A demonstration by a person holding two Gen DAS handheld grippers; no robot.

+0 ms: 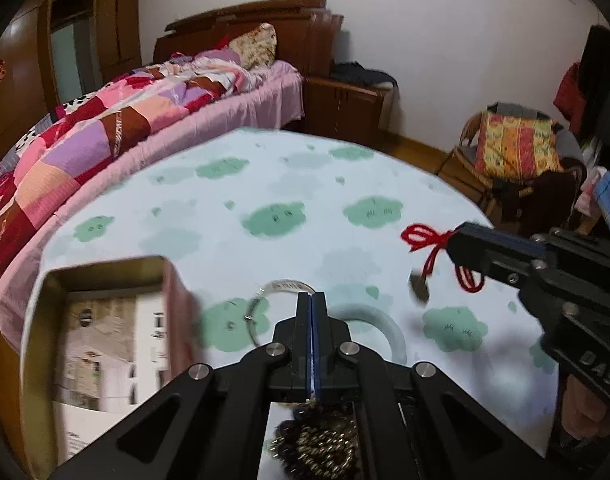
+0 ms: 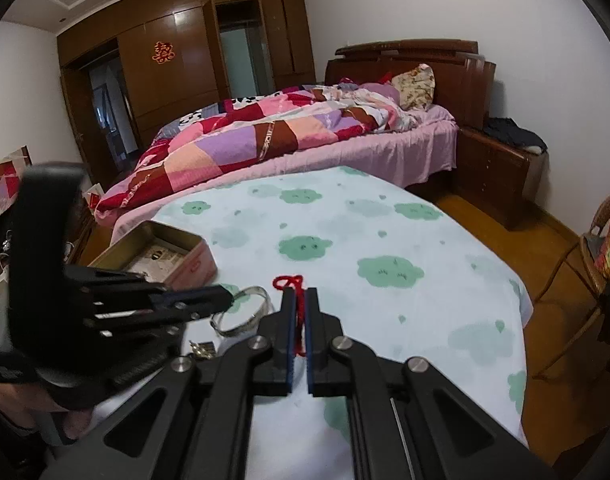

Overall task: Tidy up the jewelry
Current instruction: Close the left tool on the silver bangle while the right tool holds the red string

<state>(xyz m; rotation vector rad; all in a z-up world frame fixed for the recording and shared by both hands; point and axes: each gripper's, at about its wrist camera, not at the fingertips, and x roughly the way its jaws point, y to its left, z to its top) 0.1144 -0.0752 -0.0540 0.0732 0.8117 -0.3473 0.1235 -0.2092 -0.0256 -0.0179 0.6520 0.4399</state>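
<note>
Closed tight, the left gripper (image 1: 312, 300) pinches a dangling beaded chain (image 1: 321, 444), while the right gripper (image 2: 299, 296) clamps a red cord (image 2: 299, 322) whose pendant (image 1: 420, 286) hangs above the cloth (image 2: 385, 312). Silver bangle (image 2: 245, 312) lies between them; the tin (image 2: 161, 252) sits left.

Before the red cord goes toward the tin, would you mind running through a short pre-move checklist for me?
1. Right gripper shut on the red cord: ok, the cord runs between its fingers.
2. Cord lifted off the tablecloth: ok, its pendant hangs blurred above the cloth.
3. Tin open to receive: ok, no lid on it, paper liner showing.
4. Left gripper free: not ok, shut on a dark beaded piece hanging below it.
5. Silver bangle clear of the path: cannot tell, it lies between the grippers and the tin.
6. Pale bangle undisturbed: ok, flat on the cloth.
</note>
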